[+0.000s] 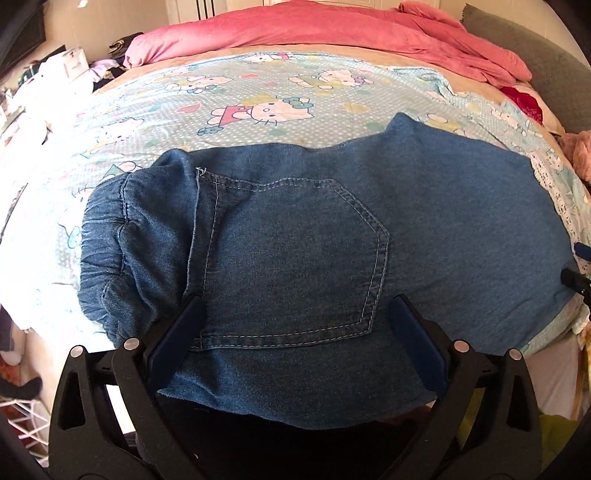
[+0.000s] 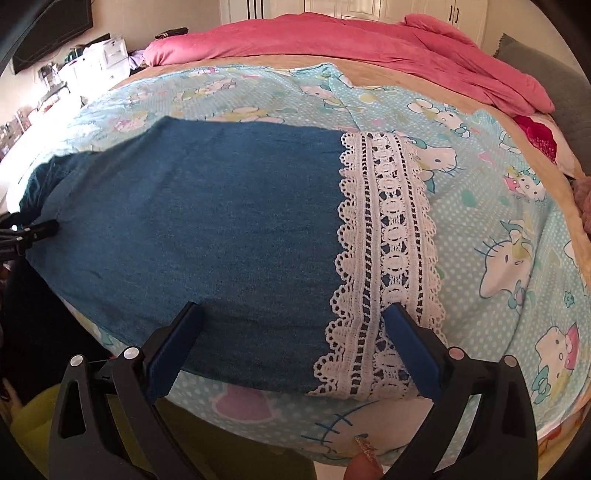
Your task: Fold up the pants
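Blue denim pants (image 1: pixel 295 236) lie flat across the bed, folded lengthwise, back pocket (image 1: pixel 291 258) up. The gathered elastic waistband (image 1: pixel 107 236) is at the left. The leg end has a white lace hem (image 2: pixel 384 258), seen in the right wrist view with the denim leg (image 2: pixel 192 221). My left gripper (image 1: pixel 295 306) is open, its jaws spread over the seat near the pocket's lower edge. My right gripper (image 2: pixel 291 314) is open over the near edge of the leg, its right finger (image 2: pixel 410 343) on the lace. Neither holds cloth.
The bed carries a light blue cartoon-cat sheet (image 1: pixel 236 92) (image 2: pixel 498 258). A pink quilt (image 1: pixel 332 33) is heaped at the far side, with a grey cushion (image 1: pixel 535 62) at the far right. Cluttered shelves (image 1: pixel 55 70) stand at the left.
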A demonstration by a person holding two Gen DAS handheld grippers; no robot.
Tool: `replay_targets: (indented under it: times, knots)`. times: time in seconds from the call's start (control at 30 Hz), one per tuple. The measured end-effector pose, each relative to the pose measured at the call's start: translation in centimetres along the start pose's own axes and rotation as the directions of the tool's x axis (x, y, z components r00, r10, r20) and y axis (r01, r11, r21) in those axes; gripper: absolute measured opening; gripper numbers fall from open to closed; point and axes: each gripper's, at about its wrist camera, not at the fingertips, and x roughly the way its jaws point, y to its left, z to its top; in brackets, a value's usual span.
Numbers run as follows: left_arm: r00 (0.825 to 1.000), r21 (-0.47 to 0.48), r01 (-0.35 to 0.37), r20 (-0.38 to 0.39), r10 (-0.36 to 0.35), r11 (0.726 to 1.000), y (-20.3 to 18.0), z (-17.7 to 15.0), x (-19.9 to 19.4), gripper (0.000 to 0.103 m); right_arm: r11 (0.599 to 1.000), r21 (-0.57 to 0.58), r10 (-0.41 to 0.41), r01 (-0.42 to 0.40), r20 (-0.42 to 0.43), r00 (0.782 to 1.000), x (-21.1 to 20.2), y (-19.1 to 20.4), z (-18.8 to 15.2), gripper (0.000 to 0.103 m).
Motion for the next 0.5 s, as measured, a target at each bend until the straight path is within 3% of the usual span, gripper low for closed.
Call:
replay_targets:
  times: [0.1, 0.2, 0.5]
  knots:
    - [0.999, -0.032, 0.035, 0.023, -0.034, 0.999, 0.2, 0.8, -1.8, 0.095, 0.997, 0.056, 0.056, -0.059, 0.062, 0.997, -2.0, -1.0, 0.8, 0.098]
    - [0.997, -0.028, 0.050, 0.068, -0.048, 0.998, -0.1, 1.9, -3.4, 0.095, 0.997, 0.054, 0.044, -0.051, 0.116, 0.992, -3.7, -1.4, 1.6, 0.098]
    - [0.992, 0.011, 0.088, 0.087, -0.088, 0.996, -2.8, 5.8, -3.6, 0.095, 0.996, 0.040, 0.073, -0.083, 0.193, 0.978, -4.8, -1.3, 4.6, 0.098]
